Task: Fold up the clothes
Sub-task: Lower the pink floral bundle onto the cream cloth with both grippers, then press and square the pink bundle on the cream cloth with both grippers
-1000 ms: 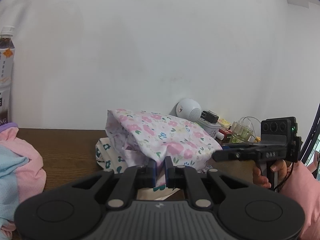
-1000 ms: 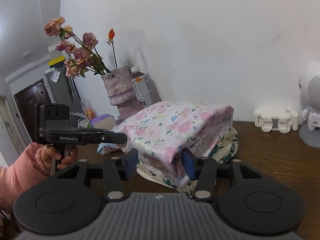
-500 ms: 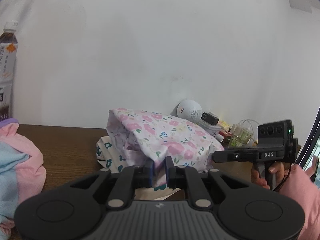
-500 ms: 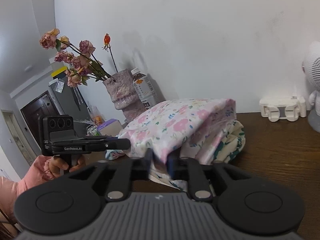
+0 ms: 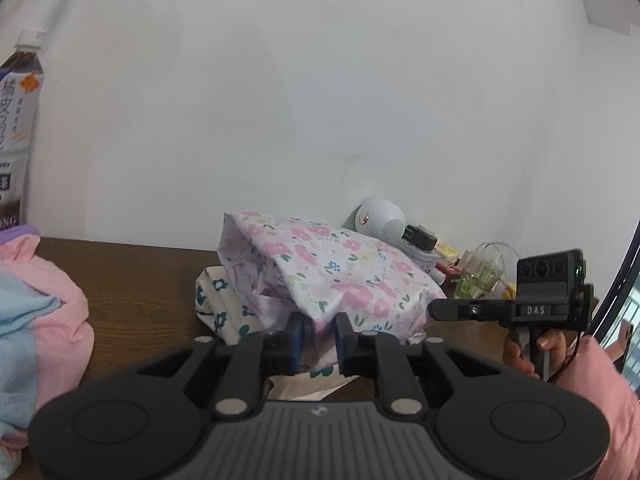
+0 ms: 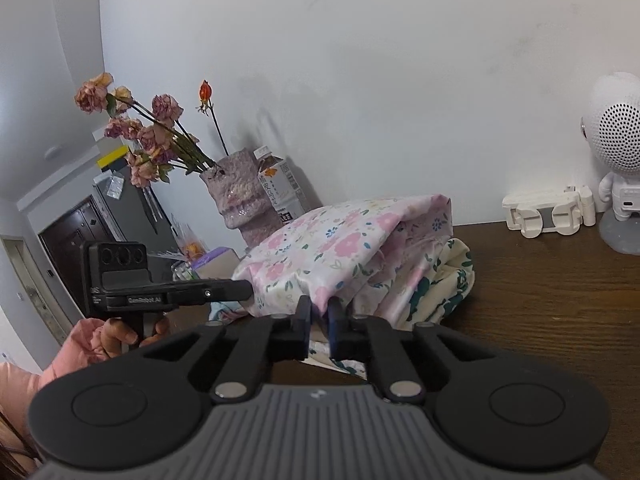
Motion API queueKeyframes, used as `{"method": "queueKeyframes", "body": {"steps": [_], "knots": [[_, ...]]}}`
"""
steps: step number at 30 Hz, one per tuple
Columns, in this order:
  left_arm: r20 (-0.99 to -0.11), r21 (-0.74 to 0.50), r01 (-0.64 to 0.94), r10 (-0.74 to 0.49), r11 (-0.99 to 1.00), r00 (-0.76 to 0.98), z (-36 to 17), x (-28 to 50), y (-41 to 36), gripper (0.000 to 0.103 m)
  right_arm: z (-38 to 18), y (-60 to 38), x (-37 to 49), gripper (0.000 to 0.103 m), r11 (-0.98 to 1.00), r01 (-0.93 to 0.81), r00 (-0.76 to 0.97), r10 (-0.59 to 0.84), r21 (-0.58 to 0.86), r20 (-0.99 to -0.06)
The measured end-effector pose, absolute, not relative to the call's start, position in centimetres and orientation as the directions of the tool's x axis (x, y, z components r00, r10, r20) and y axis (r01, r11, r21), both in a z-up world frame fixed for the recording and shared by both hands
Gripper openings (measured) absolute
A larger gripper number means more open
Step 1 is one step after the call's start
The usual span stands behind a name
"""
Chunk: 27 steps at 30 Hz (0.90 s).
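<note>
Where the wooden table point(image 6: 560, 280) meets the white wall, a folded pink floral garment point(image 5: 320, 276) lies atop a cream, teal-flowered cloth point(image 6: 448, 280); left gripper point(image 5: 318, 340) pinches its near hem from one end, right gripper point(image 6: 319, 328) likewise from the opposite end, both clamped on fabric.

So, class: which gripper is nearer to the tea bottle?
Left. The left gripper pinches the floral cloth on the side toward the bottle; the right gripper pinches its far side.
</note>
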<state>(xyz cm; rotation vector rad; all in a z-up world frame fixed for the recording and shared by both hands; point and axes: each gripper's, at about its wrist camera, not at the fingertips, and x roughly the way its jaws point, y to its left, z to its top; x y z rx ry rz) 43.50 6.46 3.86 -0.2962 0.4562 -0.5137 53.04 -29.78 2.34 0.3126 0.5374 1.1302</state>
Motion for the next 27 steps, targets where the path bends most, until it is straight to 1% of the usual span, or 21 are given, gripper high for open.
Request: {"method": "queueKeyframes", "body": {"steps": [1, 2, 3, 5, 7, 8, 9, 10, 12, 17, 19, 20, 21, 22, 23, 24, 26, 27], "knots": [[-0.335, -0.391, 0.402, -0.535, 0.828, 0.776, 3.9, 43.5, 6.6, 0.017, 2.4, -29.9, 53.0, 0.026, 0.406, -0.766, 0.325, 0.914, 0.498, -0.244], [-0.328, -0.397, 0.402, -0.537, 0.825, 0.777, 4.0, 43.5, 6.8, 0.017, 2.4, -30.2, 52.9, 0.031, 0.411, -0.763, 0.333, 0.911, 0.499, -0.241], [-0.323, -0.400, 0.404, -0.539, 0.823, 0.778, 4.0, 43.5, 6.8, 0.017, 2.4, -30.4, 52.8, 0.034, 0.413, -0.760, 0.339, 0.911, 0.502, -0.237], [-0.316, -0.382, 0.407, -0.531, 0.830, 0.786, 4.1, 43.4, 6.7, 0.017, 2.3, -30.9, 52.8, 0.034, 0.415, -0.753, 0.346, 0.910, 0.510, -0.230], [-0.310, -0.364, 0.418, -0.532, 0.832, 0.788, 4.1, 43.4, 6.5, 0.010, 2.3, -31.2, 52.8, 0.033, 0.419, -0.750, 0.352, 0.908, 0.512, -0.227], [-0.308, -0.356, 0.425, -0.534, 0.832, 0.787, 4.1, 43.3, 6.4, 0.008, 2.3, -31.2, 52.8, 0.031, 0.422, -0.749, 0.354, 0.907, 0.511, -0.229], [-0.307, -0.346, 0.429, -0.532, 0.835, 0.789, 4.2, 43.3, 6.3, 0.007, 2.2, -31.1, 52.8, 0.019, 0.426, -0.749, 0.355, 0.905, 0.507, -0.237], [-0.306, -0.335, 0.430, -0.529, 0.838, 0.792, 4.2, 43.2, 6.2, 0.007, 2.1, -30.8, 52.9, 0.009, 0.431, -0.750, 0.353, 0.902, 0.502, -0.248], [-0.305, -0.332, 0.429, -0.526, 0.840, 0.794, 4.2, 43.1, 6.2, 0.007, 2.0, -30.5, 52.9, 0.006, 0.439, -0.751, 0.354, 0.898, 0.492, -0.261], [-0.308, -0.353, 0.422, -0.530, 0.835, 0.790, 4.1, 43.2, 6.5, 0.008, 1.8, -30.5, 52.8, 0.006, 0.438, -0.750, 0.351, 0.899, 0.496, -0.262], [-0.318, -0.377, 0.409, -0.531, 0.831, 0.785, 4.2, 43.2, 6.7, 0.017, 1.8, -30.6, 52.9, 0.011, 0.437, -0.746, 0.354, 0.899, 0.503, -0.257], [-0.325, -0.390, 0.404, -0.534, 0.827, 0.780, 4.2, 43.2, 6.9, 0.030, 1.8, -30.7, 52.9, 0.012, 0.439, -0.743, 0.357, 0.899, 0.506, -0.255], [-0.329, -0.402, 0.398, -0.535, 0.825, 0.778, 4.2, 43.3, 7.2, 0.039, 1.9, -30.8, 52.8, 0.021, 0.443, -0.739, 0.366, 0.896, 0.508, -0.250], [-0.325, -0.416, 0.391, -0.536, 0.821, 0.779, 4.3, 43.2, 7.5, 0.042, 2.0, -31.0, 52.8, 0.032, 0.450, -0.734, 0.378, 0.893, 0.510, -0.244], [-0.319, -0.432, 0.384, -0.537, 0.816, 0.781, 4.4, 43.2, 7.8, 0.044, 2.2, -31.1, 52.7, 0.036, 0.456, -0.728, 0.390, 0.890, 0.511, -0.237], [-0.312, -0.448, 0.377, -0.537, 0.810, 0.784, 4.5, 43.2, 8.1, 0.044, 2.3, -31.2, 52.6, 0.041, 0.462, -0.723, 0.402, 0.886, 0.513, -0.231], [-0.291, -0.483, 0.357, -0.531, 0.800, 0.796, 4.6, 43.1, 8.7, 0.044, 2.5, -31.5, 52.5, 0.045, 0.474, -0.712, 0.426, 0.878, 0.517, -0.218], [-0.280, -0.496, 0.346, -0.524, 0.796, 0.804, 4.7, 43.1, 9.0, 0.042, 2.6, -31.6, 52.4, 0.050, 0.480, -0.707, 0.438, 0.874, 0.519, -0.212]]}}
